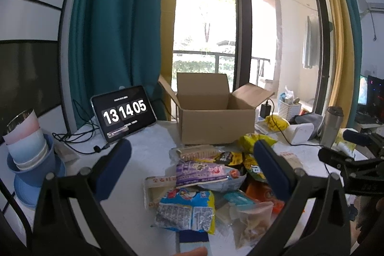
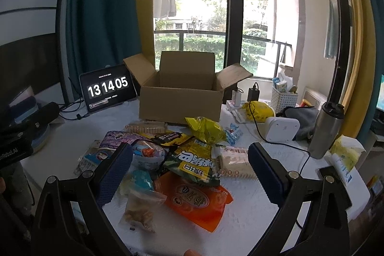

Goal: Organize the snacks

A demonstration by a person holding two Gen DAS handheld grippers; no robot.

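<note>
Nothing is packed yet: the cardboard box (image 2: 180,102) stands open toward the far edge of the worktop (image 2: 252,220), its flaps spread and what shows of its inside bare. The snacks lie heaped in front of it, mid-worktop: an orange packet (image 2: 199,200) nearest the front edge, a clear bag of nuggets (image 2: 140,208) beside it, a yellow bag (image 2: 205,130) close to the box, and a blue-and-yellow pack (image 1: 184,210). The left gripper (image 1: 189,172) and the right gripper (image 2: 189,172) both hover above the heap, jaws wide apart and holding nothing. This looks like the start: the next move calls for lowering onto one top-lying packet and pinching it cleanly, without dragging its neighbours.
</note>
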